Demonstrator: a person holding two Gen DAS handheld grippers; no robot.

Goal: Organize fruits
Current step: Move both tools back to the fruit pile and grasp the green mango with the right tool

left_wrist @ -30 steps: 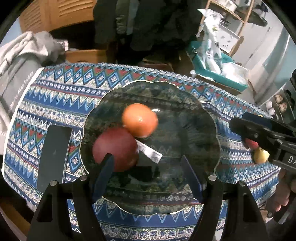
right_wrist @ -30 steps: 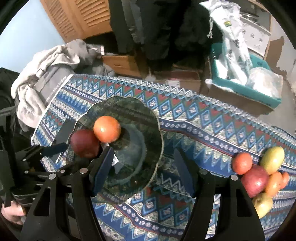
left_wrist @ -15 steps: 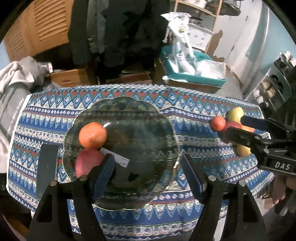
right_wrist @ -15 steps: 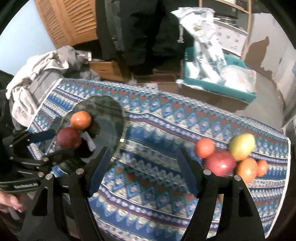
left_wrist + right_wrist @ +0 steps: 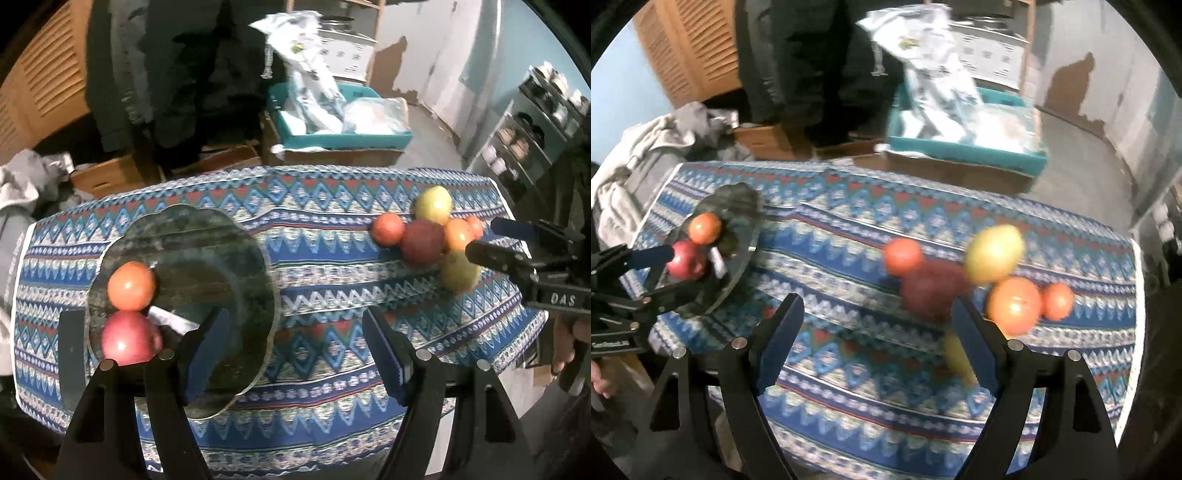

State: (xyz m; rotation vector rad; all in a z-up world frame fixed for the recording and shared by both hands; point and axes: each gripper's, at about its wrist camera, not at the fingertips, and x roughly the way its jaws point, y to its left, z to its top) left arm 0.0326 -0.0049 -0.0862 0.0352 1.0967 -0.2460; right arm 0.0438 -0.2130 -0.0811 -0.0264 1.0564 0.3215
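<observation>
Opening right gripper (image 5: 875, 332) jaws hang empty beside fruit pile (image 5: 934, 291).

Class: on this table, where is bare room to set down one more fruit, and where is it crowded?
Free: the right half of the glass plate, beside the orange and red apple; also the tablecloth between plate and fruit pile. Crowded: that pile near the right edge.

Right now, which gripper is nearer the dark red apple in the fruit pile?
Right. The right gripper hangs by the dark red apple, jaws opening, empty; the left gripper hangs over the plate.
</observation>
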